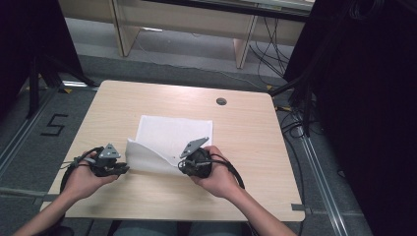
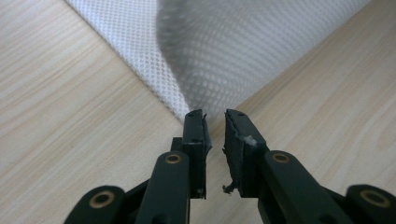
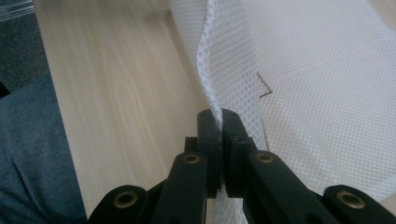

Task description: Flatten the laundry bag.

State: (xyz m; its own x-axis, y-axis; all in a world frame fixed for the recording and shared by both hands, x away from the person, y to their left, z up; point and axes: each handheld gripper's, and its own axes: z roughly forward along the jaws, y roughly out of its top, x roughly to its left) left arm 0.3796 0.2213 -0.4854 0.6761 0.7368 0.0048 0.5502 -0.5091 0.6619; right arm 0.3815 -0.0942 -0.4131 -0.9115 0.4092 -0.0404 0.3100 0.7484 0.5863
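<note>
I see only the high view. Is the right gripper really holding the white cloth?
Observer: Yes. The right gripper is shut on a folded edge of the white cloth.
Operator: And the left one?
Observer: The left gripper is open, with a gap between its jaws; the cloth corner lies just beyond the tips.
Operator: Is that corner flat?
Observer: No, the cloth curls up off the table there.

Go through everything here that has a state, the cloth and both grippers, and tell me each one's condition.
white mesh cloth: flat on the table, near edge lifted and folding over
left gripper: jaws slightly apart, cloth corner at the tips, not pinched
right gripper: shut on the cloth's edge
</note>
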